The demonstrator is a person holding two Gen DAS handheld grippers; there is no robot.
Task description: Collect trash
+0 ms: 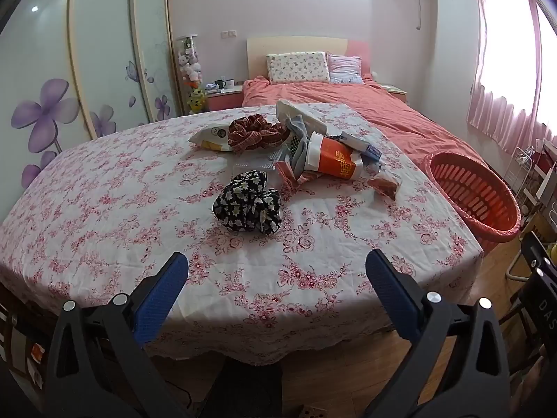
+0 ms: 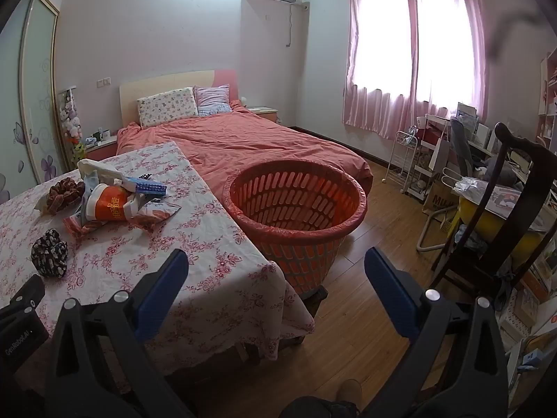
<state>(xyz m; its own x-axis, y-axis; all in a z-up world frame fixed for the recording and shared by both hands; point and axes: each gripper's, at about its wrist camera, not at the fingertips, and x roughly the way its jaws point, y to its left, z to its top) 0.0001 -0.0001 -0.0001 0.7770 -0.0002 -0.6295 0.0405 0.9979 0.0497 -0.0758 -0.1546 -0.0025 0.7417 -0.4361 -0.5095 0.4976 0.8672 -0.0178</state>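
Opening step of trash collection. The left gripper (image 1: 276,266) and right gripper (image 2: 276,266) both stand fully spread and empty, poised over the near edge of the table (image 1: 104,188). The trash pile (image 1: 327,160), consisting of an orange-and-white cup, wrappers and bags, lies at the far middle of the table, beyond a black floral scrunchie (image 1: 249,205) and beside a red plaid scrunchie (image 1: 257,134). The red basket (image 2: 296,209) stands just beside the table's right edge. Judged next: advance one gripper to the pile, close on a single wrapper, avoiding the scrunchies.

A dark chair (image 1: 536,299) is cut off at the right edge.
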